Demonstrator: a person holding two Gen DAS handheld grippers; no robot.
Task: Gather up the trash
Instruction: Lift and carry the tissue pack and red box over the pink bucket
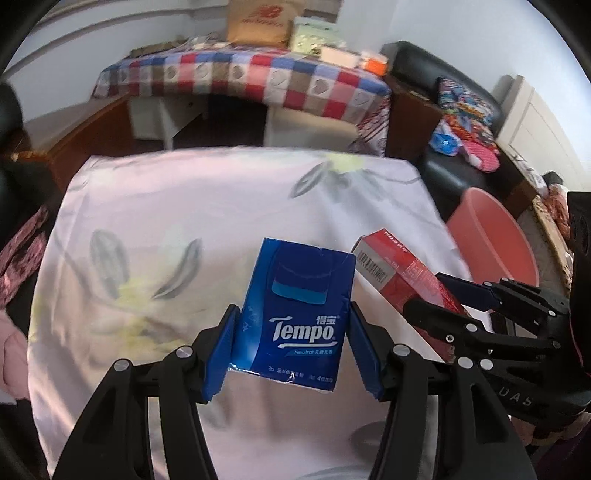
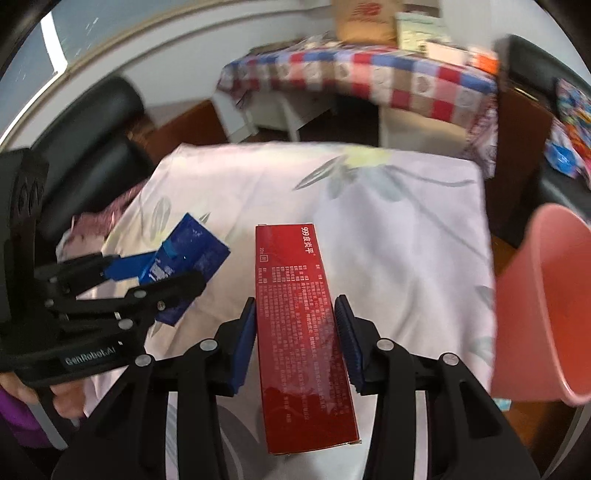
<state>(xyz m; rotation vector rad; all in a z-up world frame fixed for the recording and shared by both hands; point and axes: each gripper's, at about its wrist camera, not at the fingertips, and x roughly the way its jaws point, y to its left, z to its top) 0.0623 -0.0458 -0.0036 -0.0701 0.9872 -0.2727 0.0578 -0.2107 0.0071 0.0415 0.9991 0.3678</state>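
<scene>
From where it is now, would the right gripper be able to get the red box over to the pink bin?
Probably yes. The right gripper grips the red box, and the pink bin stands open just beside the table's edge, with nothing visible between them.

The blue tissue pack [image 1: 295, 314] carries the brand "Tempo" in large white letters, two Chinese characters above the word's right end, and "Neutral" with further Chinese characters in a band beneath; small print along its lower edge is too fine to read. The red box [image 2: 303, 332] bears "999" followed by Chinese characters along its upper right edge, with dense columns of white Chinese print below, illegible at this size; in the left wrist view its end face shows a barcode. The left gripper's [image 2: 159, 273] body reads "GenRobot.AI". The brown paper bag [image 1: 262, 22] on the far table shows a red "NB" logo, blurred.
</scene>
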